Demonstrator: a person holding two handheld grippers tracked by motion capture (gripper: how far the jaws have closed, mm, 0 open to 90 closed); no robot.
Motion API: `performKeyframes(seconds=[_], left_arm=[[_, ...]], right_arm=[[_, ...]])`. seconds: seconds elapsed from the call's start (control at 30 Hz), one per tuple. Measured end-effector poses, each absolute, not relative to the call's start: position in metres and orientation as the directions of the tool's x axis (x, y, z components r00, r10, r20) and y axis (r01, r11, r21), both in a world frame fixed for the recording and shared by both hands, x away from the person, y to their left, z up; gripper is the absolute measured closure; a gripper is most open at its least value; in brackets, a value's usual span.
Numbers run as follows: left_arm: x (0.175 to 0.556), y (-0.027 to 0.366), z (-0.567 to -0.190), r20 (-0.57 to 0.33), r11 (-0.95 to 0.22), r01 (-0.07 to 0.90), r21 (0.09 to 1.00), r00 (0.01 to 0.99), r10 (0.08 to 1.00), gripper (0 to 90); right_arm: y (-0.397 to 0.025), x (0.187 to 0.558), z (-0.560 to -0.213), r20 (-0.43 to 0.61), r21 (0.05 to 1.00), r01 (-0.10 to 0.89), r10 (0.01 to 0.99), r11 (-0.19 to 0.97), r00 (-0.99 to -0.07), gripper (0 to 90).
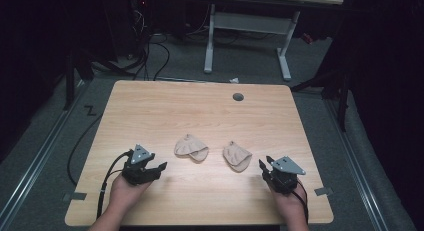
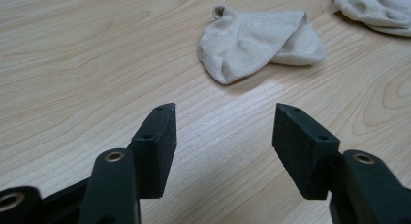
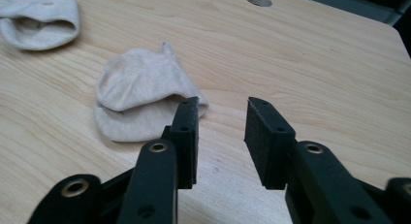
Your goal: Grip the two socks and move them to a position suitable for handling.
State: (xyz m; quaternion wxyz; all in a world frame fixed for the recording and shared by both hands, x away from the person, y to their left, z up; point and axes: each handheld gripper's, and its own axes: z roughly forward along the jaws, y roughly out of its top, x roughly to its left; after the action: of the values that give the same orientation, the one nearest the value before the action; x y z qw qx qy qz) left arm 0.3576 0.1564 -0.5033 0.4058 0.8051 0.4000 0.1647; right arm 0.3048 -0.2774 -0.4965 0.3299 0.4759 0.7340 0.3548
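Two small beige socks lie side by side on the wooden tabletop (image 1: 150, 106). The left sock (image 1: 191, 147) sits just ahead of the left tool (image 1: 159, 168), not touching it. The right sock (image 1: 237, 155) lies near the right tool (image 1: 263, 167), a little to its left. Both tools are spread apart and hold nothing.

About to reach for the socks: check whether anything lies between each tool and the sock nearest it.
Nothing visible does. Bare table lies between the open left tool and the left sock, and between the open right tool and the right sock. The socks lie apart from each other.
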Motion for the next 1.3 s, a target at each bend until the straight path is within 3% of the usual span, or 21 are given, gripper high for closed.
performKeyframes(seconds=[0.5, 0.67, 1.3], left_arm=[[0.356, 0.15, -0.501, -0.081, -0.351, 0.498, 0.793, 0.657, 0.75, 39.5], [0.351, 0.148, -0.499, -0.067, -0.358, 0.489, 0.796, 0.658, 0.75, 38.6], [0.345, 0.154, -0.494, -0.064, -0.351, 0.474, 0.808, 0.662, 0.747, 36.8]], right_arm=[[-0.28, 0.3, -0.497, -0.11, 0.832, 0.49, 0.943, 0.26, -0.314, 67.2], [-0.283, 0.302, -0.494, -0.056, 0.836, 0.501, 0.942, 0.225, -0.33, 71.2], [-0.261, 0.3, -0.491, -0.079, 0.823, 0.471, 0.886, 0.317, -0.458, 86.1]])
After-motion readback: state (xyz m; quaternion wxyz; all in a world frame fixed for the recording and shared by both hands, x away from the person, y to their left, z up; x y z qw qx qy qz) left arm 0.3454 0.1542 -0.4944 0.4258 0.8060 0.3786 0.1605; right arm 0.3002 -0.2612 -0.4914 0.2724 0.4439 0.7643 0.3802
